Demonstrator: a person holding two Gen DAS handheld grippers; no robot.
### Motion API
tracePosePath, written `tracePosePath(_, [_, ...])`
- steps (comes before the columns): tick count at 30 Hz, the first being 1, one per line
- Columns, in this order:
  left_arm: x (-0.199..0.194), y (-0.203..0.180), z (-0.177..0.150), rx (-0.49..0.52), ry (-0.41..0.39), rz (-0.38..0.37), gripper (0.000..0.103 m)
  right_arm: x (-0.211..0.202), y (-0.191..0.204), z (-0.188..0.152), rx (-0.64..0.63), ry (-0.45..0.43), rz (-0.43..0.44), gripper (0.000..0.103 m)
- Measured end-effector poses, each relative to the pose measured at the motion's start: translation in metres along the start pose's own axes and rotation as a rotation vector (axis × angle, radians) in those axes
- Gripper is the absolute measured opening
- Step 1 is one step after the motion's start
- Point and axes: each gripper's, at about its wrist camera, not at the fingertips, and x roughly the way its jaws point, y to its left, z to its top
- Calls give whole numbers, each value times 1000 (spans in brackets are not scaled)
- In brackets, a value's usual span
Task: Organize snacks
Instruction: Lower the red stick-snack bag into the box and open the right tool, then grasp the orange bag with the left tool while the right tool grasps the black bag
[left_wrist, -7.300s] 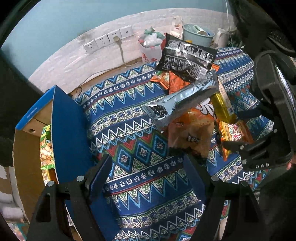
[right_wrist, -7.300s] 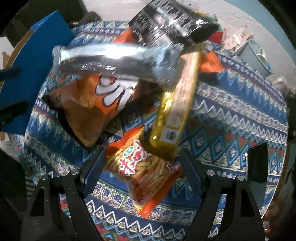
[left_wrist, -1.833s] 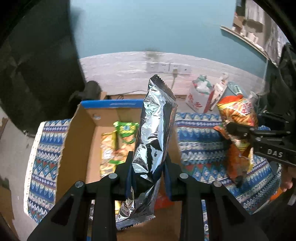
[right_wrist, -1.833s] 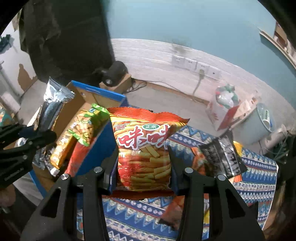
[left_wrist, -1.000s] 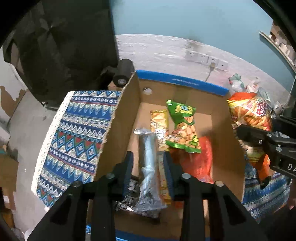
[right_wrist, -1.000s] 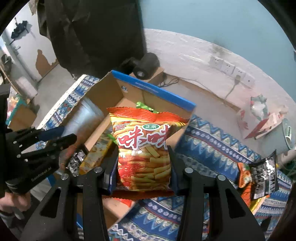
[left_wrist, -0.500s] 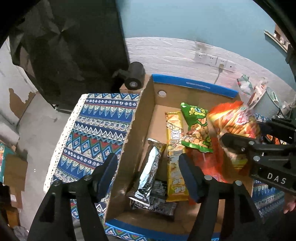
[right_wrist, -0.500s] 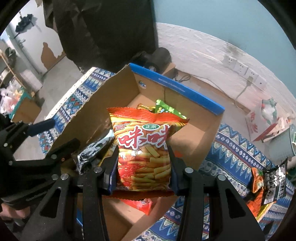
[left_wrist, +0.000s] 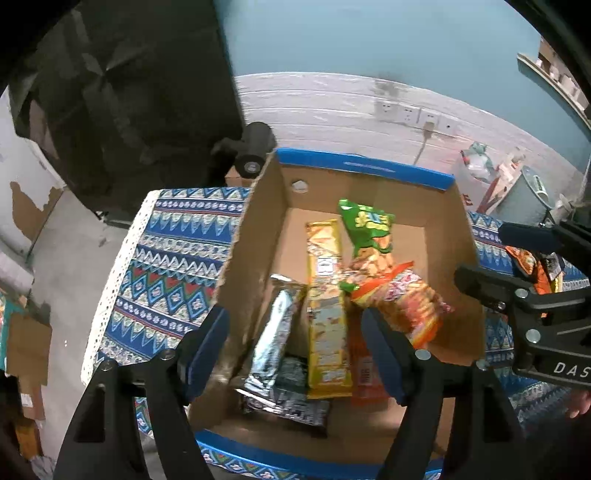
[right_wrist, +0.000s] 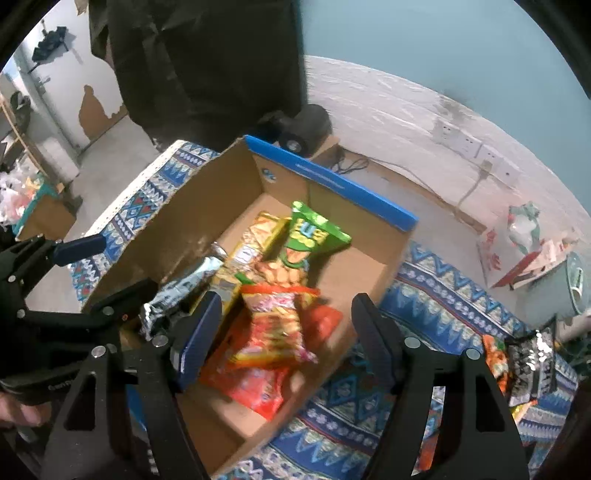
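- Left wrist view: the left hand-held gripper (left_wrist: 295, 347) was opening and held nothing. The crinkled silver foil snack packet (left_wrist: 275, 339) lay below it in the open brown cardboard box with blue rim (left_wrist: 364, 166), its long axis running toward the far wall. Leaning on the side wall, it could slump across its neighbours.
- Right wrist view: the right hand-held gripper (right_wrist: 286, 338) was opening and empty. The red-orange puffed snack bag (right_wrist: 275, 332) sat tilted on other packets, top toward the far wall; it might slide toward the near wall.
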Motion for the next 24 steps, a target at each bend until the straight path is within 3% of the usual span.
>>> tracePosePath(13, [-6,-59,6,99,-5,-52,77,-36,-64,-36,67,-14,-103,76])
tracePosePath(24, [-14,-105,12,176,-20,-68,77,-64,-108,-64,141,-35,-140,76])
